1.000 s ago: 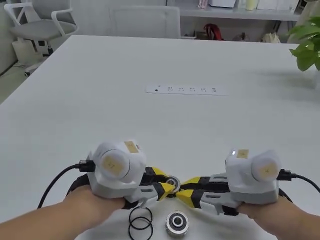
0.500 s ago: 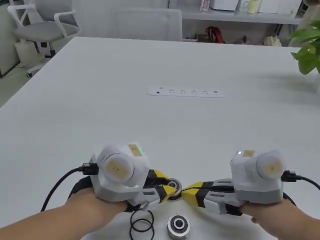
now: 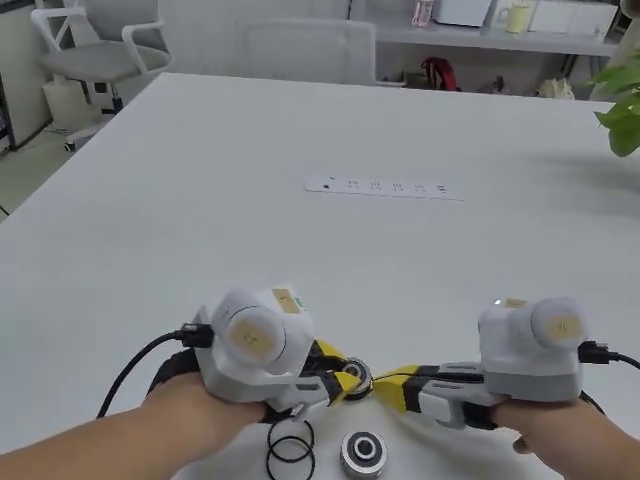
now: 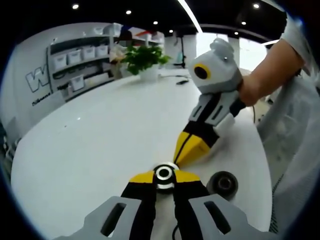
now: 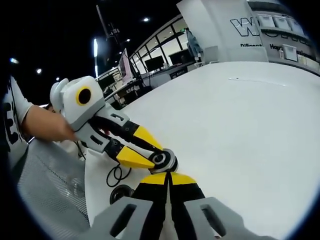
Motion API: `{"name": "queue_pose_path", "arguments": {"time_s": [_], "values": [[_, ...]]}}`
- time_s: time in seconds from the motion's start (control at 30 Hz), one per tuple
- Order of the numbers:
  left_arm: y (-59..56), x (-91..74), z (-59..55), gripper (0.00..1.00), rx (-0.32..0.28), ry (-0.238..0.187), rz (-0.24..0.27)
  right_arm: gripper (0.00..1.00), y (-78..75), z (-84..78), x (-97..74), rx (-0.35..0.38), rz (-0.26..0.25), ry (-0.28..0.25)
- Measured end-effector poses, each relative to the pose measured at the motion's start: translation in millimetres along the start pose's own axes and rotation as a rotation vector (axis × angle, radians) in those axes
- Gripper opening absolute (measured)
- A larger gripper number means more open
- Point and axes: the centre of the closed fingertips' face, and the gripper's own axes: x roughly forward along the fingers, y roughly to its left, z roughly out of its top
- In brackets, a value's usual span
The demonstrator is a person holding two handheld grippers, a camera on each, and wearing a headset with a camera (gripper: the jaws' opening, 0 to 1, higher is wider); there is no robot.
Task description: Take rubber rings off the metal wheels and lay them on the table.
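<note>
Grips metal wheel (image 3: pixel 351 378) in left claw (image 3: pixel 336 379); touches its 3 o'clock side with right claw (image 3: pixel 384 384) clenched shut. At 6 o'clock on worktop (image 3: pixel 300 250): rubber rings (image 3: pixel 290 448), second wheel (image 3: pixel 363 452).

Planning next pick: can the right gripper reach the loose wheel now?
Probably yes: the loose wheel lies bare near the right gripper, though its jaws are shut by the held wheel.

The metal wheel (image 3: pixel 353 378) is clamped between the jaws of the left gripper (image 3: pixel 338 377), which is held by the left hand (image 3: pixel 205 405). The right gripper (image 3: pixel 388 384) is pointed at that wheel from the opposite side (jaws pressed together, tips at its rim) and is held by the right hand (image 3: pixel 545 425).
</note>
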Motion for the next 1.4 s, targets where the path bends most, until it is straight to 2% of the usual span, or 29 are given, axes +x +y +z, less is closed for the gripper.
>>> {"name": "queue_pose_path", "arguments": {"time_s": [0.57, 0.8, 1.4], "values": [[-0.7, 1.0, 0.2, 0.12, 0.014, 0.019, 0.021, 0.00, -5.5, 8.1, 0.9, 0.051, -0.066, -0.029], [-0.4, 2.1, 0.7, 0.12, 0.021, 0.023, 0.030, 0.00, -4.8, 10.8, -0.4, 0.071, -0.061, -0.043], [-1.1, 3.7, 1.9, 0.11, 0.028, 0.025, 0.040, 0.00, 0.3, 13.8, -1.8, 0.058, -0.050, -0.044]]}}
